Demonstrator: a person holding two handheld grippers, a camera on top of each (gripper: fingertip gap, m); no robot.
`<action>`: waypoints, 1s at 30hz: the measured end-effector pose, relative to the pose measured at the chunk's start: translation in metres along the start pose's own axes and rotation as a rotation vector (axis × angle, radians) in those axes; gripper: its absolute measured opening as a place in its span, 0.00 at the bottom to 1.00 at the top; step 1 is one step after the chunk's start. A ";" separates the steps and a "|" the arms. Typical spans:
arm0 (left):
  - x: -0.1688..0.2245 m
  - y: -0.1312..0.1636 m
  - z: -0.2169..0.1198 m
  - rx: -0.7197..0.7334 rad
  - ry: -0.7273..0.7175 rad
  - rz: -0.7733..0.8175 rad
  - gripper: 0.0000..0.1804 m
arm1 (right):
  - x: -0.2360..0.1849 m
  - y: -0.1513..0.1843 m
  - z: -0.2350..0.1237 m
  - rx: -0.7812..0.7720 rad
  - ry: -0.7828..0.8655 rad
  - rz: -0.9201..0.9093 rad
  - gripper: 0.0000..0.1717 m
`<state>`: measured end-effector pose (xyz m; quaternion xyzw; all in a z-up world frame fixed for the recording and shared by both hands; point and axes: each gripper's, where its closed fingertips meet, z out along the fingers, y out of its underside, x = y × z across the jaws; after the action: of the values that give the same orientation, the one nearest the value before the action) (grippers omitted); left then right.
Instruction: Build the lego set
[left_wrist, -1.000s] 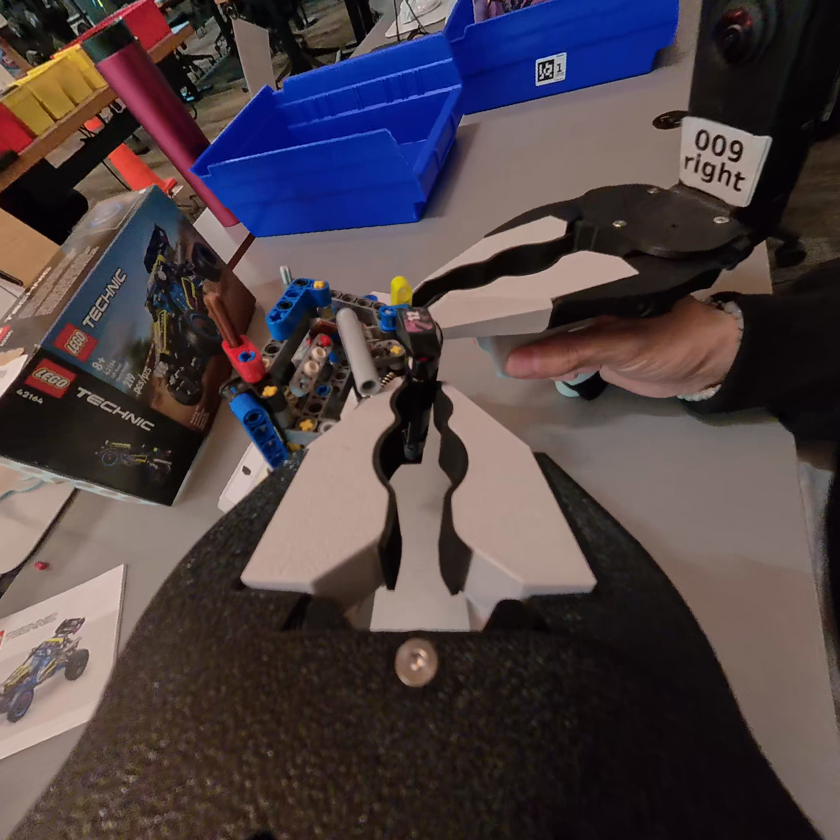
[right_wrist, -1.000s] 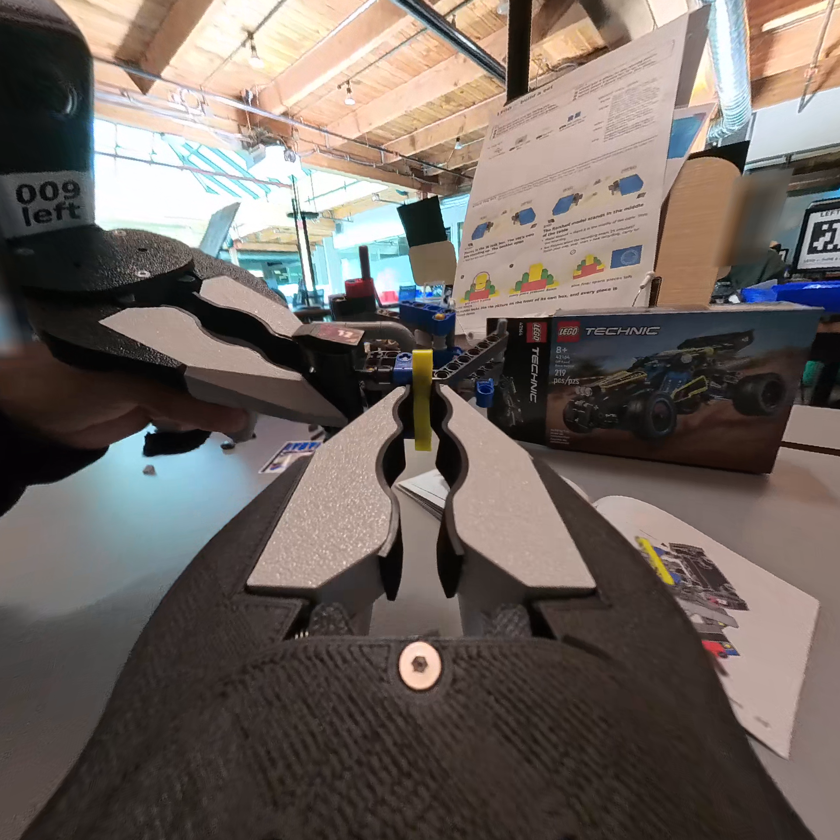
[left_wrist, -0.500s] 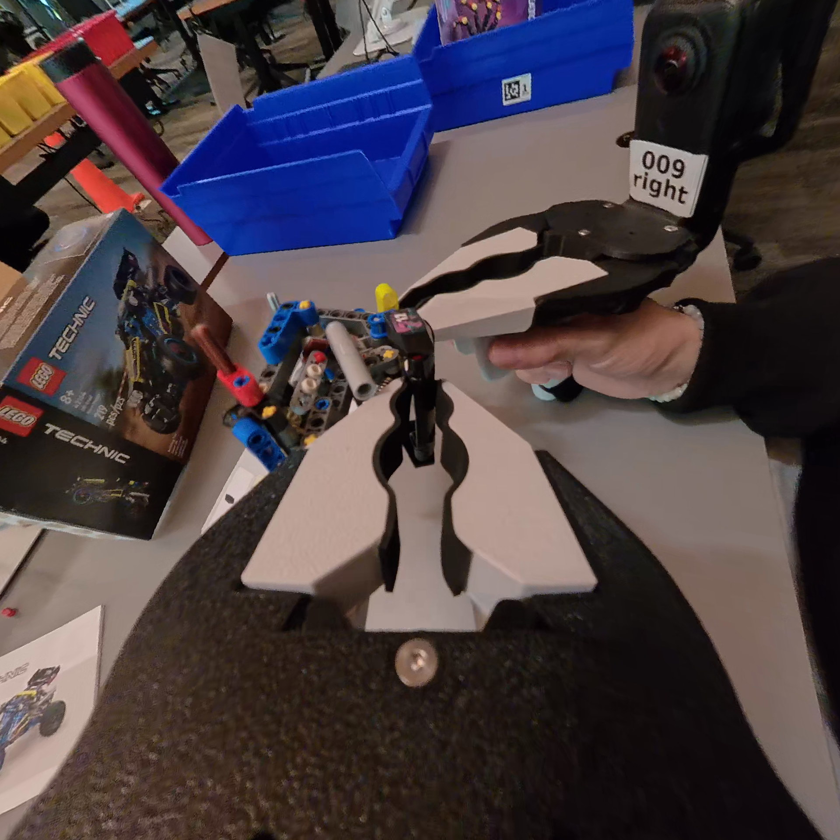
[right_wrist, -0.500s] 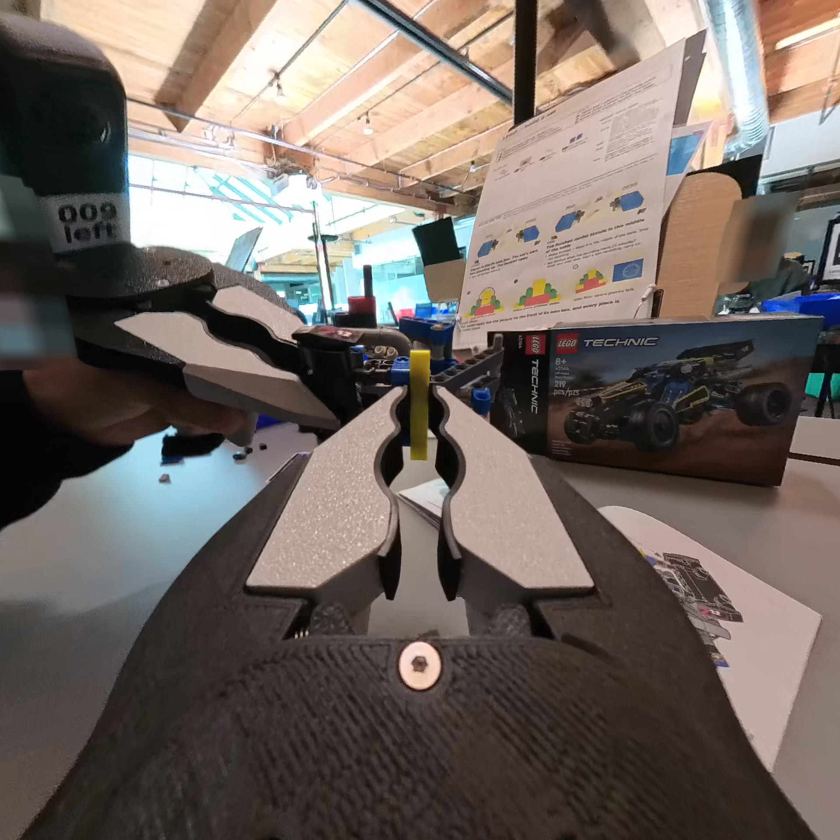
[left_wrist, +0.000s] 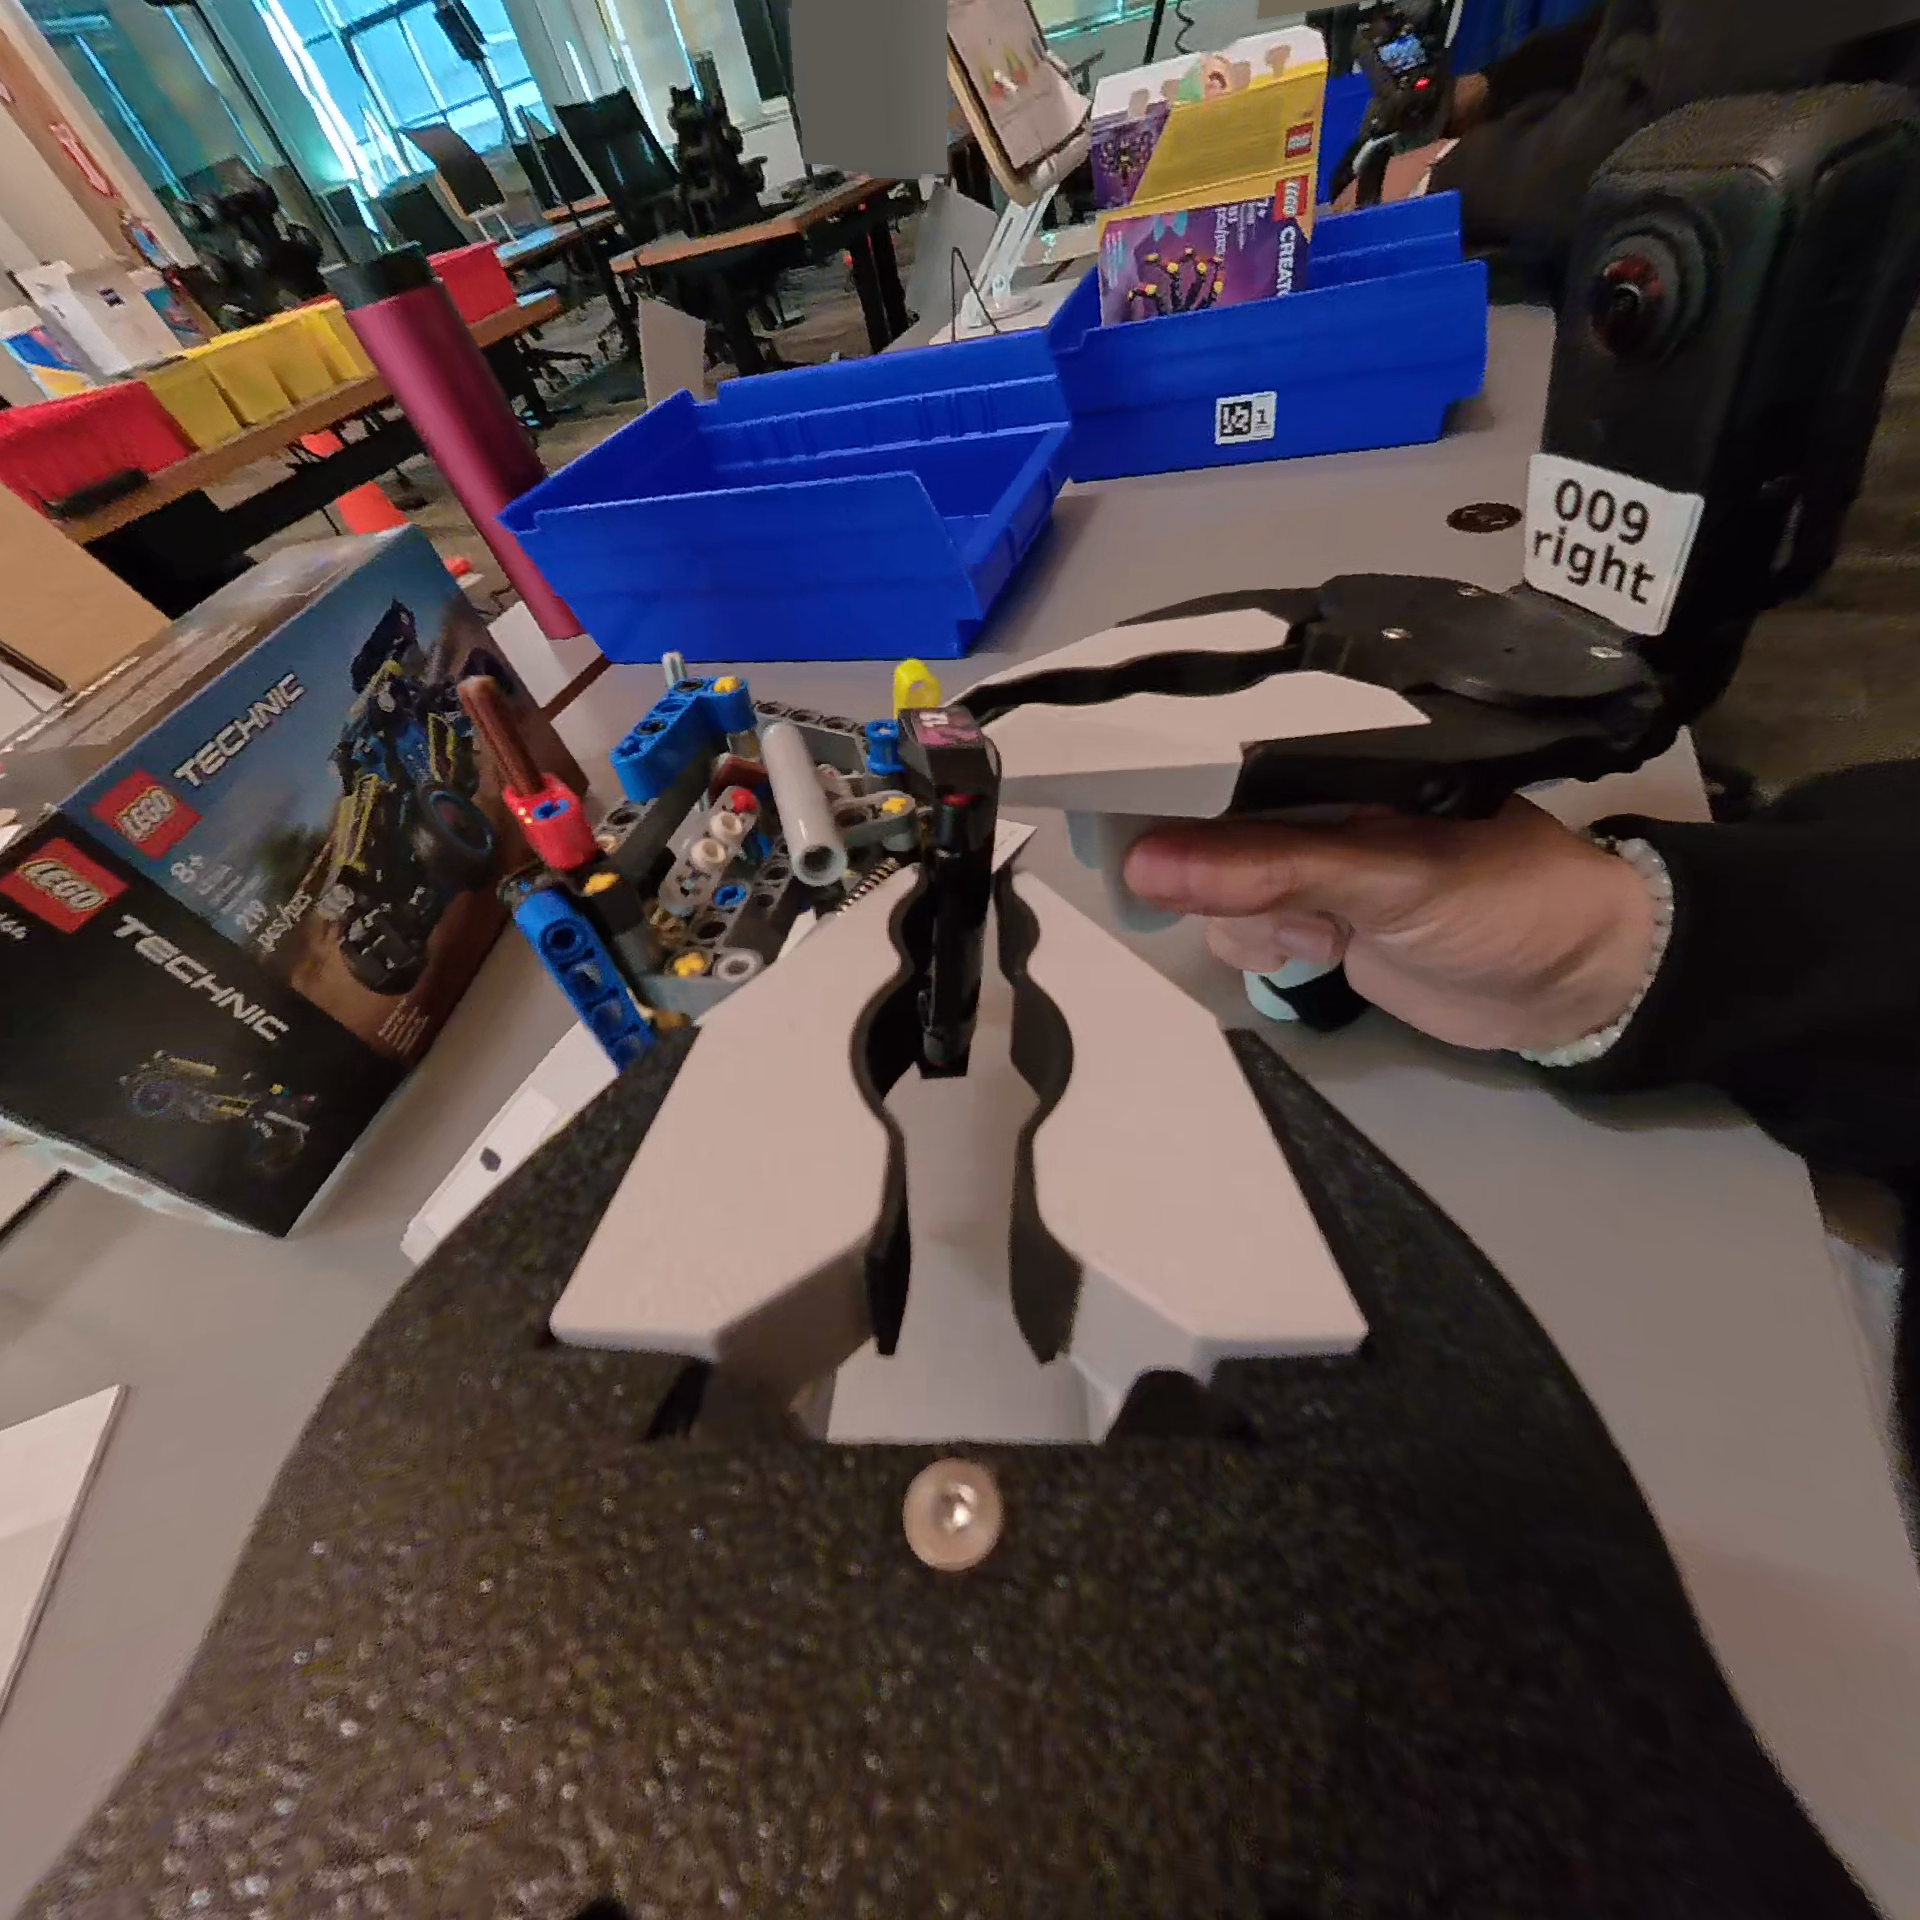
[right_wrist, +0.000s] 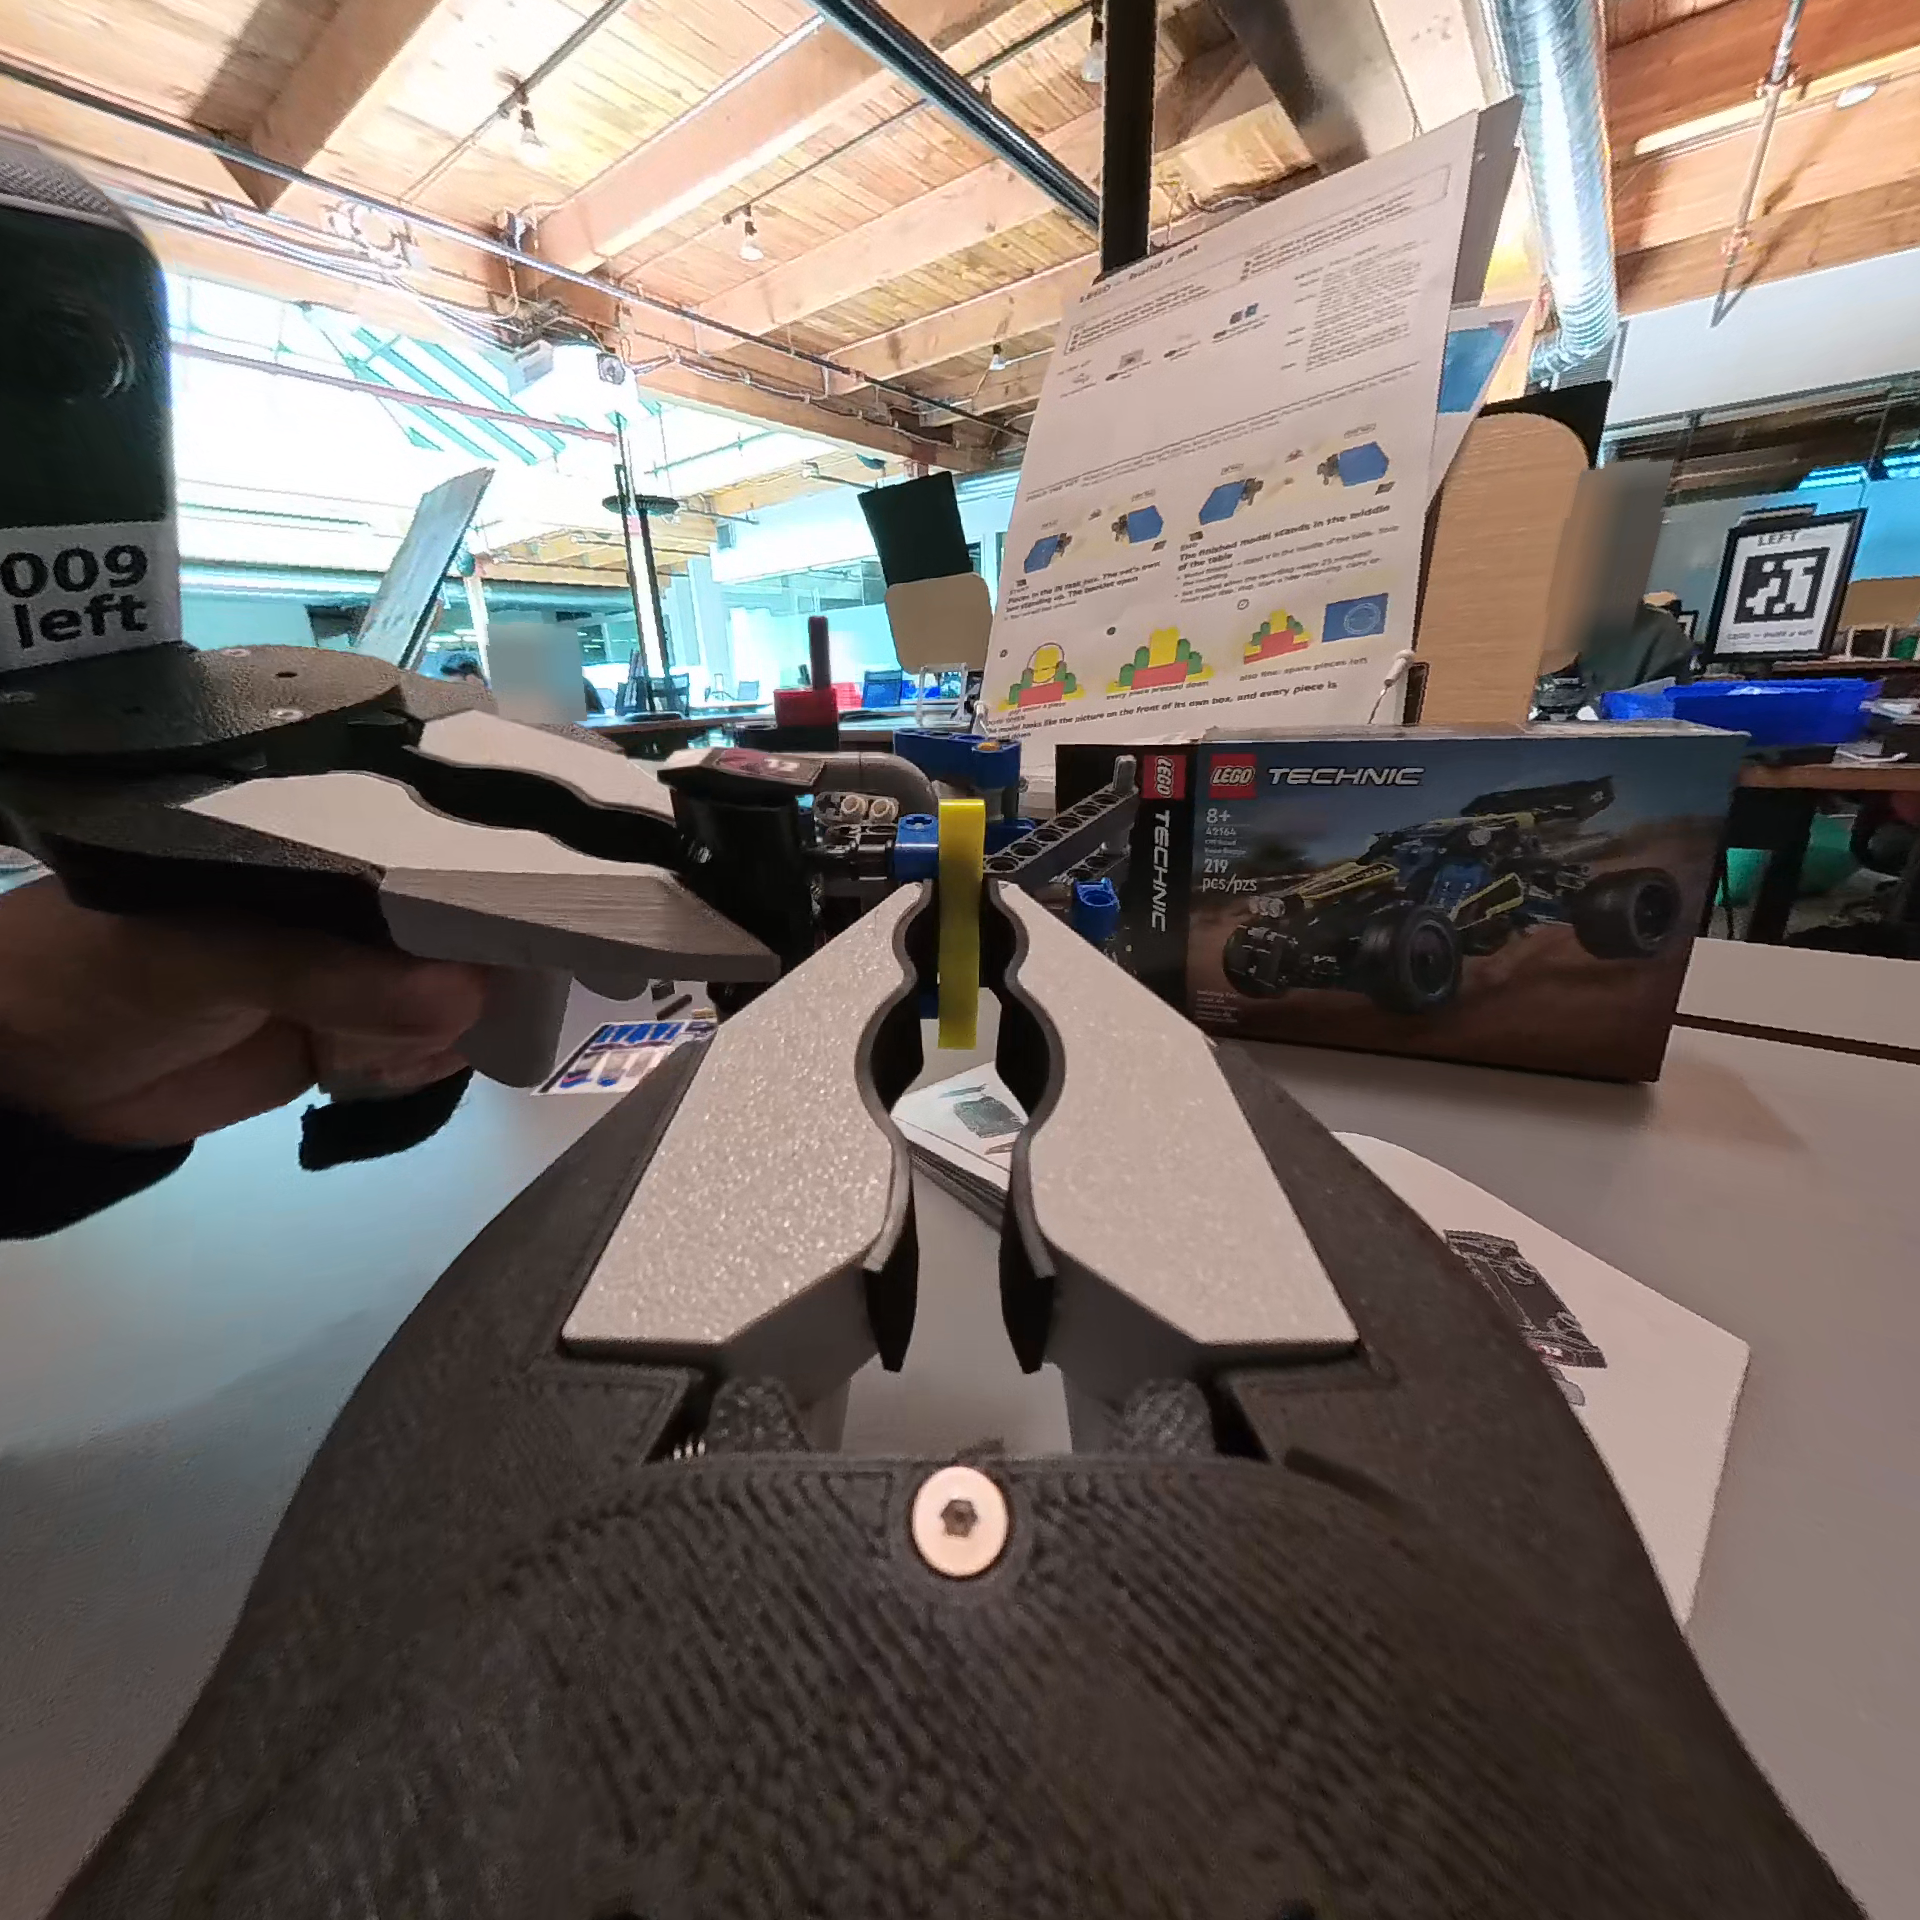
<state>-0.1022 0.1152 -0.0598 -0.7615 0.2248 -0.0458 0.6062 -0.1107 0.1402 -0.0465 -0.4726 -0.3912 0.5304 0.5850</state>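
Gripping a black panel (left_wrist: 951, 935) on the near edge of a brick-built model (left_wrist: 727, 831), the left gripper (left_wrist: 951, 894) has its jaws clenched on that piece. At the model's right side, the right gripper (right_wrist: 958, 914) pinches an upright yellow beam (right_wrist: 958, 914). Left of the model lies a kit box (left_wrist: 229, 862); beyond it sits a blue bin (left_wrist: 821, 540) on the grey table (left_wrist: 1507, 1299).

Both tools, L (left_wrist: 951, 914) & R (right_wrist: 958, 914), clamped (hand-held, tips converging).
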 end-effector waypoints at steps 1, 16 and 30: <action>0.000 0.000 0.000 0.003 -0.011 0.007 0.04 | 0.000 0.000 0.000 0.000 0.005 -0.005 0.03; 0.003 -0.020 -0.005 0.110 -0.066 0.073 0.08 | -0.002 -0.016 -0.006 0.116 -0.009 -0.024 0.03; 0.008 -0.013 -0.017 0.061 0.078 -0.008 0.04 | -0.017 -0.009 -0.001 0.085 -0.174 0.049 0.03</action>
<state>-0.0976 0.0986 -0.0442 -0.7412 0.2439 -0.0846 0.6197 -0.1095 0.1238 -0.0371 -0.4088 -0.4062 0.5997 0.5552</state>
